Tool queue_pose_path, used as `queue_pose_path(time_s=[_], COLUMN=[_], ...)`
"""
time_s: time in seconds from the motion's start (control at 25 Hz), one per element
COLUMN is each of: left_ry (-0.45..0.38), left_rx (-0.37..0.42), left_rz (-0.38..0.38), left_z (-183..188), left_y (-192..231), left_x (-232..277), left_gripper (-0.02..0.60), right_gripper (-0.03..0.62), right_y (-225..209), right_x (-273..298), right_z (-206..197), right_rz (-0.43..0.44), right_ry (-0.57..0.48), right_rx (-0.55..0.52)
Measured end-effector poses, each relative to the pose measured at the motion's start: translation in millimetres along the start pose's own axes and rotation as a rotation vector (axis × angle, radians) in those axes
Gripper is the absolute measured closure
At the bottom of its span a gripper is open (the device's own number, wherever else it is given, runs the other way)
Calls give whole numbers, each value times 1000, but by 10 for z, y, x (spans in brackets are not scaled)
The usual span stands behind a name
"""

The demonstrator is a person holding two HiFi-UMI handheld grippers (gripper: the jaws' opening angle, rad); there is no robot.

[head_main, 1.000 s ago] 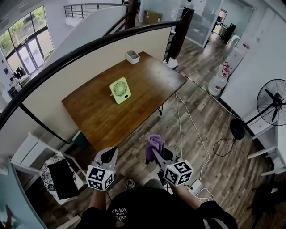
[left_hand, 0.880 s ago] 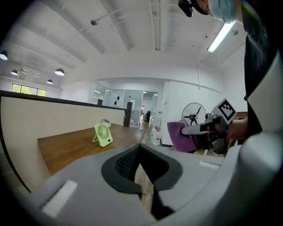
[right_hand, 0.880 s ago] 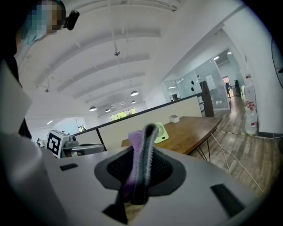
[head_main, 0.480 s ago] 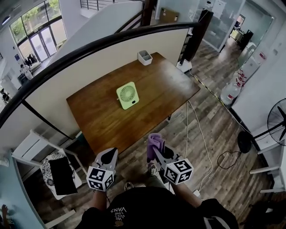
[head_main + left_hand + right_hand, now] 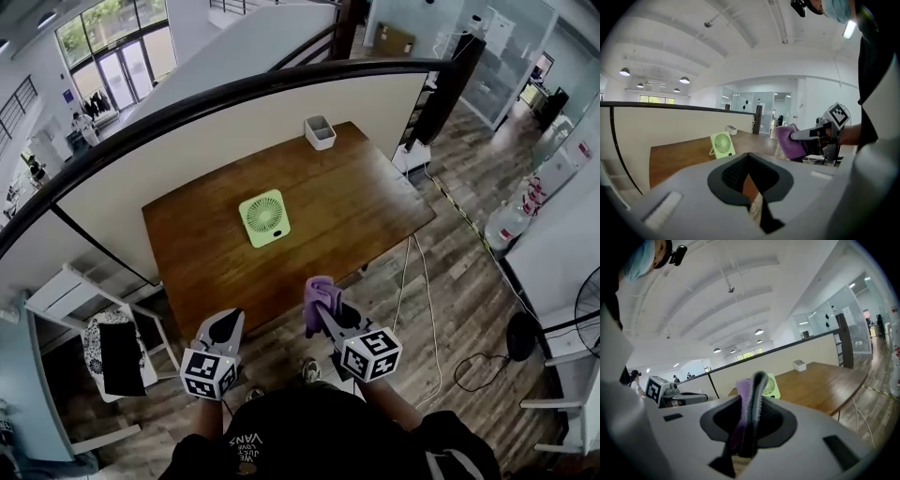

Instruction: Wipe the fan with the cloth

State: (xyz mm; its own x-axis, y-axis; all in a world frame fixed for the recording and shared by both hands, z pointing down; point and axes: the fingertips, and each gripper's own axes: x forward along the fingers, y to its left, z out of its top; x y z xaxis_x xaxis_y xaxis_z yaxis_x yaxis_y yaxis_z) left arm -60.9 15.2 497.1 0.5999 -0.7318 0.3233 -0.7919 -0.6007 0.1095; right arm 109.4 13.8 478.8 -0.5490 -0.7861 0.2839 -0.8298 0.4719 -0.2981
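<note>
A small pale-green fan stands upright near the middle of the wooden table; it also shows as the fan in the left gripper view and the fan behind the jaws in the right gripper view. My right gripper is shut on a purple cloth, held short of the table's near edge; the cloth stands folded between its jaws. My left gripper is shut with nothing in it, level with the right one and to its left.
A white box sits at the table's far end against a curved low wall with a black rail. A white chair with a dark cushion stands at the left. Cables run over the plank floor on the right.
Both grippers have come closer to the table's near edge, the cloth still in the right one. The fan and table sit lower and nearer in the head view.
</note>
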Motion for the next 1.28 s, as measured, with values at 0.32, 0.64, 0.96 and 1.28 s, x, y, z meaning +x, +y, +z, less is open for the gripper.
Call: queue_pose_path(time_s=[0.32,0.64,0.96,1.28], left_ry=[-17,-2,-21,-18], left_rx=[-58,-106,-135,-129], left_rz=[112,152,122,100], left_z=[-8,-14,56,121], left_y=[-165,27,479,933], left_x=[273,440,796,1141], left_gripper=[571,571,571,571], right_gripper=[500,502,502,502], right_y=[-441,-585,-685,-737], right_x=[98,407,824,1326], right_z=[129,200,293,326], right_rz=[94,125,93,76], right_ry=[30,45,40,76], right_rx=[-45,-47,-59,-90])
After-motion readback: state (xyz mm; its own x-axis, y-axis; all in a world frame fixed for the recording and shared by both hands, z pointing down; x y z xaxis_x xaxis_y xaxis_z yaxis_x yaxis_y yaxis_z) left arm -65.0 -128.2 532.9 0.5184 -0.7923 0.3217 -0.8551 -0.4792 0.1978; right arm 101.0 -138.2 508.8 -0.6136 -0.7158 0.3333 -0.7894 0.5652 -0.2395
